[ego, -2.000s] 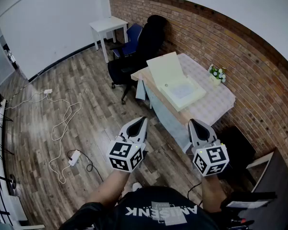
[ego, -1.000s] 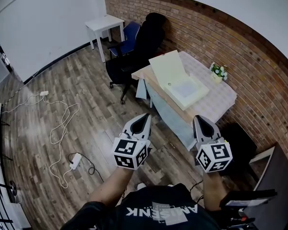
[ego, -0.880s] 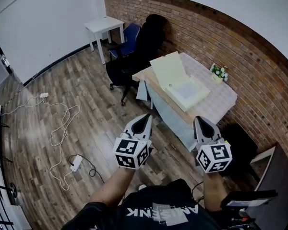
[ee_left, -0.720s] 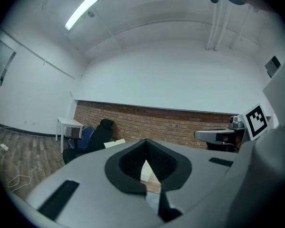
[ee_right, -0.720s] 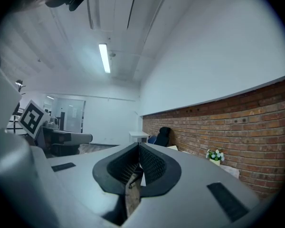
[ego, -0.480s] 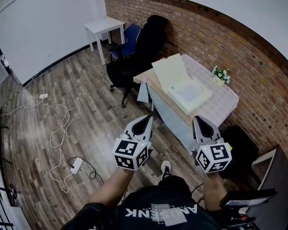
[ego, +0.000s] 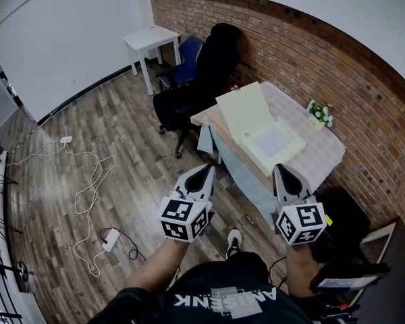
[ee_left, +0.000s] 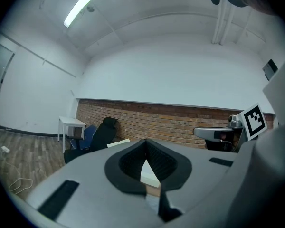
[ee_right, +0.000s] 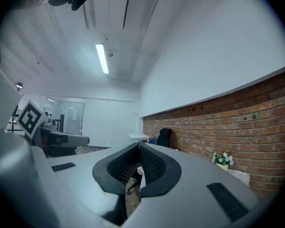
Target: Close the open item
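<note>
- Left tongs [ego: 204, 172]: jaws closed together, nothing between them; held level at lower centre of the head view.
- Right tongs [ego: 281, 173]: jaws closed together, empty; at 3 o'clock of the left pair.
- Cream box [ego: 275, 143]: lid standing open; on the tabletop [ego: 322, 158], at 12 o'clock of the right tongs, well apart from both pairs.
- Black office chair [ego: 206, 69]: at 10 o'clock of the box.
- Flower pot [ego: 320, 113]: at 2 o'clock of the box.
</note>
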